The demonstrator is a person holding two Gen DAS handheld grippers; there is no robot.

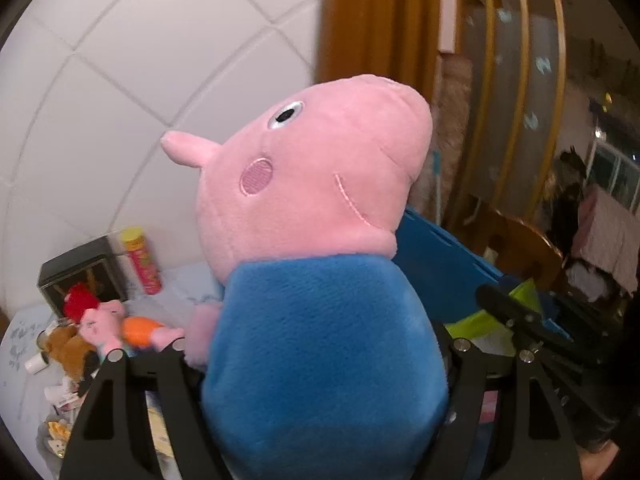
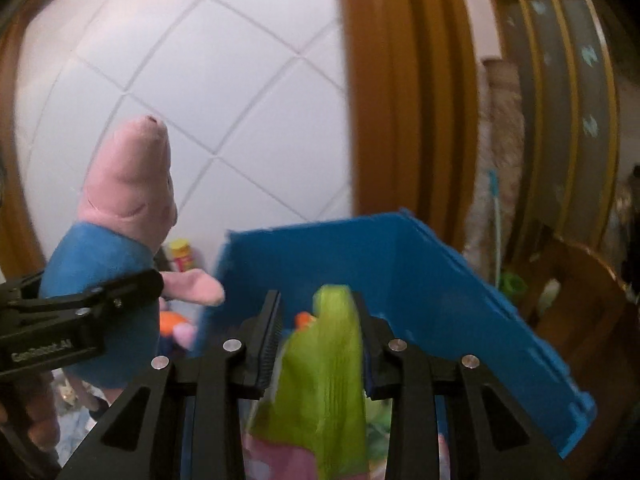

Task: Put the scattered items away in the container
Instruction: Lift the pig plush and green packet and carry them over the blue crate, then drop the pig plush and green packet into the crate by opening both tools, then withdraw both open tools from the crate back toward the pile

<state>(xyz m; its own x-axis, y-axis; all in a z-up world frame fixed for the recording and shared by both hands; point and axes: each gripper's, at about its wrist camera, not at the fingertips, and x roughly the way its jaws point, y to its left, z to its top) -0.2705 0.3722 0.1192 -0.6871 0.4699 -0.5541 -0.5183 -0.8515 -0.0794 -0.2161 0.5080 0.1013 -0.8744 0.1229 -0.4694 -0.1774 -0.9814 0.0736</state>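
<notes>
The left gripper (image 1: 316, 360) clamps a pink plush pig in a blue shirt (image 1: 320, 260), held beside the blue plastic bin (image 2: 420, 280). The right gripper (image 2: 318, 336) seemingly pinches a blurred lime-green plush (image 2: 324, 360) before that bin.

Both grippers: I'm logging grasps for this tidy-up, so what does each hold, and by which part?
The left gripper clamps the pig plush toy around its blue body. The right gripper holds a green packet near its top end.
</notes>
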